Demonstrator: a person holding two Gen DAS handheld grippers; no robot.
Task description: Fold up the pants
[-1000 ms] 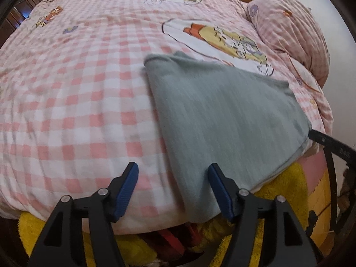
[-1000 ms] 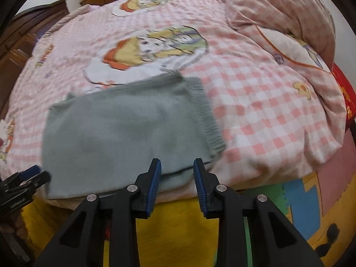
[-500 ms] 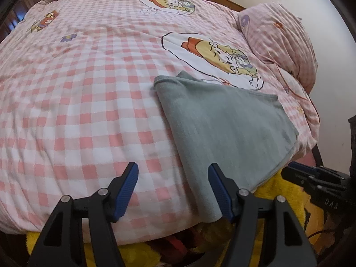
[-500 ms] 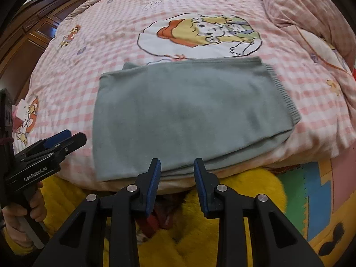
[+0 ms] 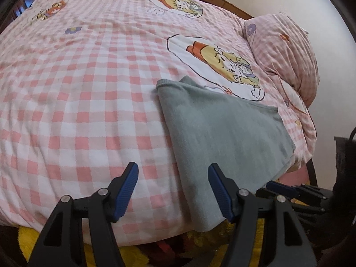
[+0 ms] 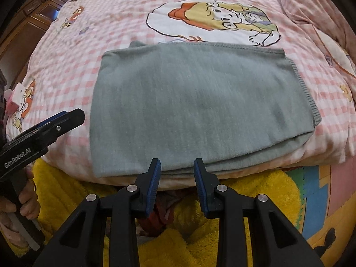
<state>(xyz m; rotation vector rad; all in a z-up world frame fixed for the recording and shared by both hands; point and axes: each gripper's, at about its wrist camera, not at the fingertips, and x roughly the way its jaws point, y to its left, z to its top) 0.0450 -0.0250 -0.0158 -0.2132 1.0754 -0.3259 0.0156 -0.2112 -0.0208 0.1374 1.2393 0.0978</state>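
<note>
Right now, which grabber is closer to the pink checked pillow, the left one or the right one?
Right, I think. The right gripper sits at the pants' near edge, on the pillow's side. The left gripper is past the pants' opposite end, farther from it.

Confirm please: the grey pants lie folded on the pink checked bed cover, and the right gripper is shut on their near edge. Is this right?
Not quite. The right gripper is open and holds nothing, as the right wrist view shows. The grey pants do lie folded on the pink checked bed cover.
</note>
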